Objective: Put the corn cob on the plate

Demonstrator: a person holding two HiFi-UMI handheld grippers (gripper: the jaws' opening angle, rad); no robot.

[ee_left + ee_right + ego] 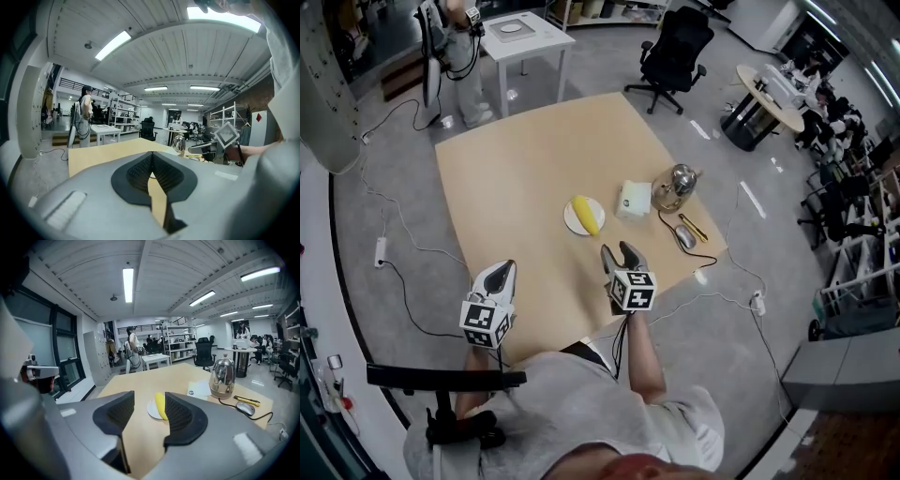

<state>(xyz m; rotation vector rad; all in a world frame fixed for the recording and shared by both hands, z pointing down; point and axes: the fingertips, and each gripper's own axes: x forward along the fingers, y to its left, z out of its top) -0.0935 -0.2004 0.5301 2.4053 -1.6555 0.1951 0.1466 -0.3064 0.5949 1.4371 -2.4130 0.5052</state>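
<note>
The yellow corn cob [585, 214] lies on the small white plate [573, 221] in the middle of the tan table [516, 178]. In the right gripper view the corn cob [160, 405] and plate [152, 409] show beyond the jaws. My right gripper [621, 253] hovers a short way nearer than the plate, open with nothing between its jaws. My left gripper [501, 276] is over the table's near left corner, its jaws shut and empty; its view shows the pads [140, 171] meeting at the tips.
A white box [634, 199], a steel kettle [678, 186], a mouse [684, 236] and a yellow pen [693, 227] sit at the table's right side. A person stands by a white table [523, 34] at the back. An office chair [675, 52] is behind.
</note>
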